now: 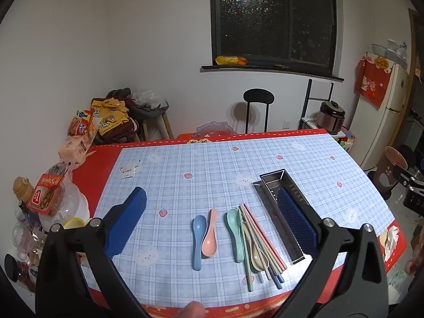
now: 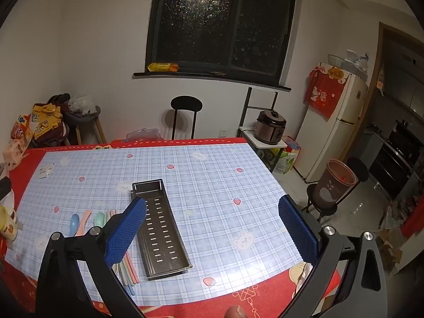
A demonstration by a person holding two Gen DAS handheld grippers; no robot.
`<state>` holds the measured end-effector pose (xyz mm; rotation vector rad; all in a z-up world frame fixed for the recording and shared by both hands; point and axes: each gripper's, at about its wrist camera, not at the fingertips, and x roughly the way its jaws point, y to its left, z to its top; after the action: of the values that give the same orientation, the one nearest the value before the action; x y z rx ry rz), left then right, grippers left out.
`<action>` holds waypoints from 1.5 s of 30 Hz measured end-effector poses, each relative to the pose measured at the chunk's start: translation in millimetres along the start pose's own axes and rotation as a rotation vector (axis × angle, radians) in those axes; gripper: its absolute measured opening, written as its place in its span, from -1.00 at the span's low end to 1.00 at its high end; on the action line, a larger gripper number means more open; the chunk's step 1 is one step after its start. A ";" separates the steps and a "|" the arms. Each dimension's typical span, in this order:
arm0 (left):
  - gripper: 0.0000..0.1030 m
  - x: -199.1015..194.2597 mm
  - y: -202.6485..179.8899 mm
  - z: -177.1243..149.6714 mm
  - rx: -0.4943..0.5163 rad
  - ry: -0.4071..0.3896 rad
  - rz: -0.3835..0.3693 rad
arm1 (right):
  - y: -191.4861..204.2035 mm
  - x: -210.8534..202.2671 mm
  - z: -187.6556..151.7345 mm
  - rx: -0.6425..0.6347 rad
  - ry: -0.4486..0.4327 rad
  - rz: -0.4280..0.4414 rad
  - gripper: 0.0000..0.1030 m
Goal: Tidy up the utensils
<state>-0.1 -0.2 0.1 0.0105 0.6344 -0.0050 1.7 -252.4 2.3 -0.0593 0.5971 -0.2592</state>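
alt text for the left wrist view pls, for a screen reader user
Open left gripper hovers over a blue plaid tablecloth, holding nothing. Ahead lie a blue spoon, pink spoon, green spoon and a chopsticks bundle, beside an empty metal tray on their right.

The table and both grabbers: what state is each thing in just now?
left gripper: open, holding nothing
right gripper: open, holding nothing
metal tray: empty, flat on the table
blue spoon: lying loose
pink spoon: lying against the blue spoon
green spoon: lying beside the chopsticks
chopsticks: bundled outside the tray
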 end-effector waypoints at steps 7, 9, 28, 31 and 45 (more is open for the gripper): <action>0.89 -4.4 -0.5 -1.3 0.042 -0.019 0.018 | 0.1 -1.5 0.0 -0.010 0.001 -0.001 0.90; 0.89 -7.4 -1.6 0.1 0.043 -0.019 0.016 | -1.2 -1.7 -0.3 -0.007 0.002 -0.001 0.90; 0.89 -10.6 0.3 -0.6 0.036 -0.018 0.034 | 4.1 -1.9 1.6 -0.008 0.009 0.000 0.90; 0.89 -9.8 -0.8 -1.9 0.038 -0.016 0.034 | 3.3 -0.8 1.7 -0.006 0.012 0.002 0.90; 0.89 -8.2 -3.1 -2.7 0.047 -0.016 0.037 | 1.8 1.5 0.5 -0.004 0.009 0.003 0.90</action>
<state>-8.4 -3.2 2.7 0.0677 0.6182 0.0157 3.6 -251.0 1.7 -0.0611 0.6070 -0.2556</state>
